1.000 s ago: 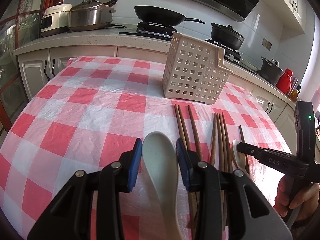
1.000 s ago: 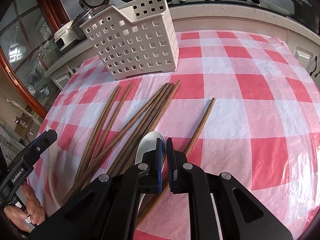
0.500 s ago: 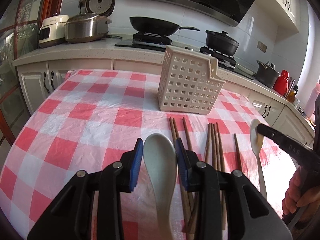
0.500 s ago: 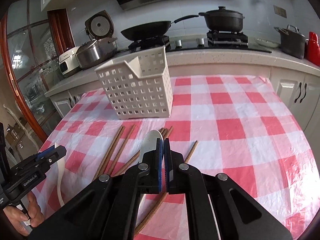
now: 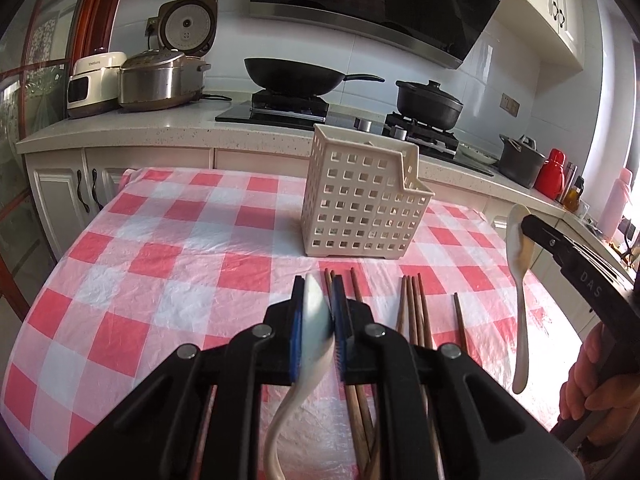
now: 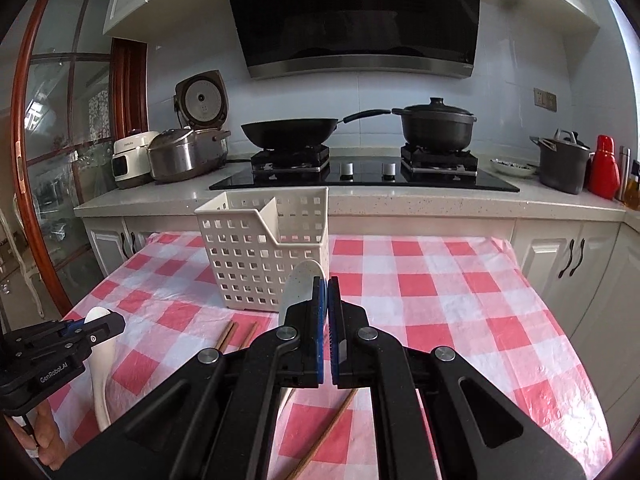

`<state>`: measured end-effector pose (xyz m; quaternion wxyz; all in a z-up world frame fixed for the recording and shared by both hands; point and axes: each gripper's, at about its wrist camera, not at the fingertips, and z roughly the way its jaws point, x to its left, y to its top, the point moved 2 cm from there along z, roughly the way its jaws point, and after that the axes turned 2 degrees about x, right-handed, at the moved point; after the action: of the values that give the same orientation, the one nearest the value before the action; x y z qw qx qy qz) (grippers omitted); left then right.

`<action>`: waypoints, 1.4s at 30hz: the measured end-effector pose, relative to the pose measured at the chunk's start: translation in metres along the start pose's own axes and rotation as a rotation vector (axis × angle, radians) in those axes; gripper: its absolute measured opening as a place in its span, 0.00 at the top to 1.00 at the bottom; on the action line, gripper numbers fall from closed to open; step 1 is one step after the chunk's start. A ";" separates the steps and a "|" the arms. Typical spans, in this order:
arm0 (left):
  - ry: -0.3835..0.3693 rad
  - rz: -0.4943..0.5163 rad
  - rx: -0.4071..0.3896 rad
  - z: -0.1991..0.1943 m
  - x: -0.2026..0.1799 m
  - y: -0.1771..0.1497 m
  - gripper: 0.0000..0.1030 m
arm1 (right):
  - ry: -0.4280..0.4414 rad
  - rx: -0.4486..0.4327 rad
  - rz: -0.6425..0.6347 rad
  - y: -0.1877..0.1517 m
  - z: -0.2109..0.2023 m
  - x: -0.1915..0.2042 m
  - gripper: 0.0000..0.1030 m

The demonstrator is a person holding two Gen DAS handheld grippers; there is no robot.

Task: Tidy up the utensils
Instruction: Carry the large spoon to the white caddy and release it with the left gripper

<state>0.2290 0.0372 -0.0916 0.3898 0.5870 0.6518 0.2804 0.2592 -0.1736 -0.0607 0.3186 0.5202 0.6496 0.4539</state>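
Note:
In the left wrist view my left gripper [image 5: 318, 296] is closing its jaws on a white spoon [image 5: 308, 360]. The spoon stands on edge between the blue pads, and its handle hangs toward the camera. My right gripper [image 6: 326, 296] is shut on a second white spoon [image 6: 300, 284], whose bowl sticks up left of the pads. This spoon [image 5: 519, 280] hangs above the table at the right of the left wrist view. A white perforated basket [image 5: 364, 208] stands upright on the checked tablecloth beyond both grippers. Brown chopsticks [image 5: 416, 308] lie loose on the cloth in front of it.
The red and white checked cloth [image 6: 420, 284] covers the table, with a counter and stove behind it. A wok [image 6: 292, 130], black pots, rice cookers and a red flask [image 6: 604, 168] stand there. A hand [image 5: 588, 400] holds the right gripper.
Both grippers rose. The right one lifted its spoon off the table. The left jaws narrowed on their spoon, which turned from flat to on edge.

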 end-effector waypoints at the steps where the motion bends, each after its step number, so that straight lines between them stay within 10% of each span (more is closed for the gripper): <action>1: -0.005 -0.003 -0.005 0.000 0.000 0.002 0.88 | -0.007 -0.019 -0.012 0.002 0.000 0.002 0.95; 42: -0.112 0.002 -0.382 0.061 -0.048 0.240 0.87 | -0.092 -0.255 -0.097 0.133 0.138 -0.001 0.95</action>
<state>0.4117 0.0208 0.0812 0.5296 0.5177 0.5634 0.3662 0.4333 -0.1323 0.0085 0.4331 0.4638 0.5957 0.4923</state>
